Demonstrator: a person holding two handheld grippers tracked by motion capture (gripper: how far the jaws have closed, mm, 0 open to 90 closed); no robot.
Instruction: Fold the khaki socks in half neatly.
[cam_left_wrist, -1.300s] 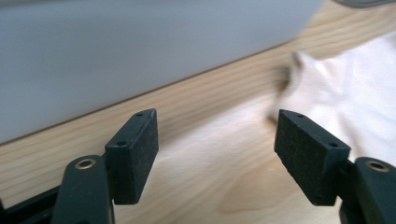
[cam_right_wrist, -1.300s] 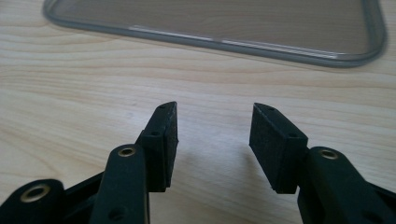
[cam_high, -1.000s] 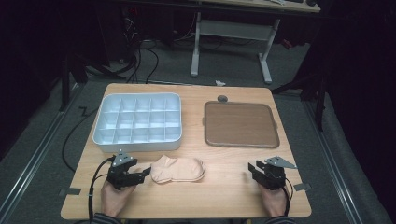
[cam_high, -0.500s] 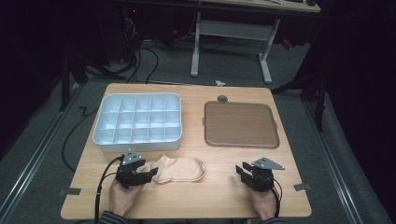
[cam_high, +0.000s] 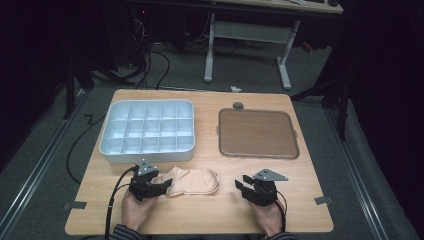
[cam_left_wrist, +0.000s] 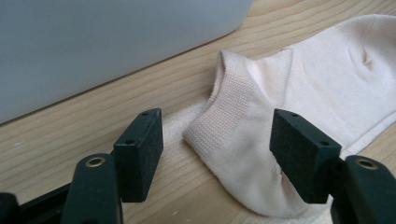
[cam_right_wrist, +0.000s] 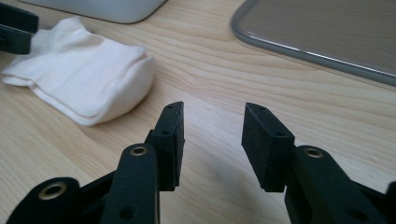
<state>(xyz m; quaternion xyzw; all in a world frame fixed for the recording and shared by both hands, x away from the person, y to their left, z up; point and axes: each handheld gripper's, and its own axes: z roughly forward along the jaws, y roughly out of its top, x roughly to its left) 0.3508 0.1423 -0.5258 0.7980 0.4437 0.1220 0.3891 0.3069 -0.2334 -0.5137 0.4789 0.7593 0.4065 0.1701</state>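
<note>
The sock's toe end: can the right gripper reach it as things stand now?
Probably yes. Bare wood lies between the right gripper and the sock. Its fingers stand apart with nothing between them and point toward the sock's toe end.

Cream sock (cam_high: 192, 181); white divided box (cam_high: 148, 131); brown tray (cam_high: 258, 133), grey rim; light wood table (cam_high: 210, 212).

On the wooden counter (cam_high: 200, 215), a pale sock (cam_high: 195, 181) lies near the front edge. The left claw (cam_high: 162, 188) sits at the sock's left end, jaws apart around its cuff. The right claw (cam_high: 243, 188) rests on bare wood to the right, apart from the sock. Farther back stand a white compartment tray (cam_high: 147, 131) and a brown tray (cam_high: 257, 133).
</note>
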